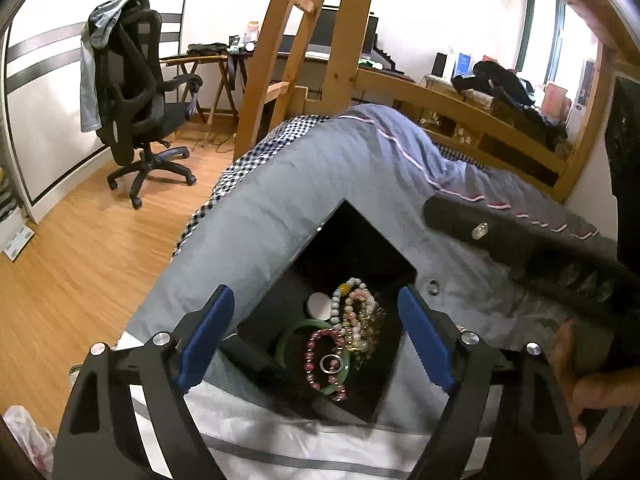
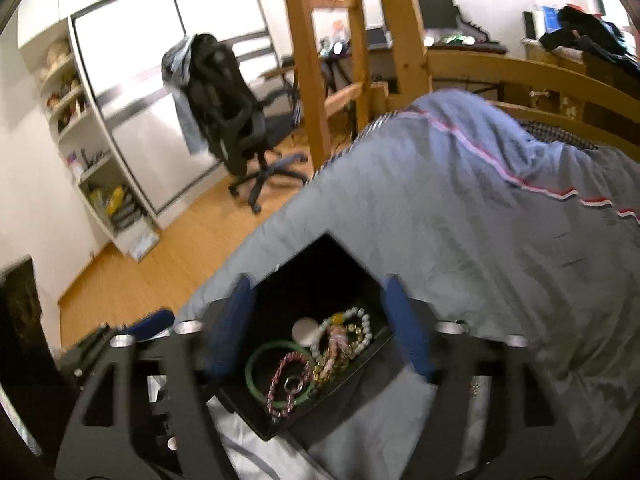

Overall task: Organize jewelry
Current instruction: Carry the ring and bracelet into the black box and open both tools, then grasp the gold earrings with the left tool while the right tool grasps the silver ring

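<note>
Black jewelry box [image 1: 348, 256] open on the grey duvet [image 1: 304, 184], holding a green bangle [image 1: 290, 334], pink bead bracelet [image 1: 316, 344], pale beads (tangled) and a ring [image 1: 330, 362]; above box, left gripper [image 1: 316, 336] and right gripper [image 2: 320, 328] both spread, empty; beside box, loose ring [image 1: 433, 288]; beyond box, office chair [image 1: 136, 92].

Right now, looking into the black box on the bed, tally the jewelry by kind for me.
Green jade bangle: 1
Pink beaded bracelet: 1
Tangled pale beaded bracelets: several, cannot separate
Silver rings: 2, one inside the black box, one on the grey bedspread
White round disc: 1
Total: 5 countable, plus the tangle
</note>
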A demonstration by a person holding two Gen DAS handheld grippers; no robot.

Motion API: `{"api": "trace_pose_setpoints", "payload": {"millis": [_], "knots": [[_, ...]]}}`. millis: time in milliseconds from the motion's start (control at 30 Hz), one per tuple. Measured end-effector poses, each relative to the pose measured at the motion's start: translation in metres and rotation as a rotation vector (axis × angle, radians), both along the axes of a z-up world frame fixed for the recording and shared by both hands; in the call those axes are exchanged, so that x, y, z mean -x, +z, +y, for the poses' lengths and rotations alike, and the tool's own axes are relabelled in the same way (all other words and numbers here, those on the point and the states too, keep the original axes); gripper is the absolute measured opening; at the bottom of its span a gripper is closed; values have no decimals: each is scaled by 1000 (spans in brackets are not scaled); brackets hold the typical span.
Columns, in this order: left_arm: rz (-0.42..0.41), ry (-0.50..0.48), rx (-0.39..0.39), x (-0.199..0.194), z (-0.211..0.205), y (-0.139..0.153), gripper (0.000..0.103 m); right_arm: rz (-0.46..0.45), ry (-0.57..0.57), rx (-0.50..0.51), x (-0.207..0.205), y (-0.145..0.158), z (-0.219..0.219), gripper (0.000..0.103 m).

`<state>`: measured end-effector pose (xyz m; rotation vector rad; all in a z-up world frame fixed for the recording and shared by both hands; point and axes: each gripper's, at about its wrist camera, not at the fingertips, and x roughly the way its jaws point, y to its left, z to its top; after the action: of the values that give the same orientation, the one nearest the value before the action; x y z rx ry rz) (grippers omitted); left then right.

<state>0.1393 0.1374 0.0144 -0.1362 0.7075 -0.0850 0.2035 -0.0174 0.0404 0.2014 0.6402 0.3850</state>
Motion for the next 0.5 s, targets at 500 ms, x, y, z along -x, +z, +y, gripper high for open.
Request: {"api": "trace_pose_setpoints", "payload": {"millis": [500], "knots": [[51, -592, -141, 17, -138, -44, 86, 77, -49, 88, -17, -27, -98, 55]]}}
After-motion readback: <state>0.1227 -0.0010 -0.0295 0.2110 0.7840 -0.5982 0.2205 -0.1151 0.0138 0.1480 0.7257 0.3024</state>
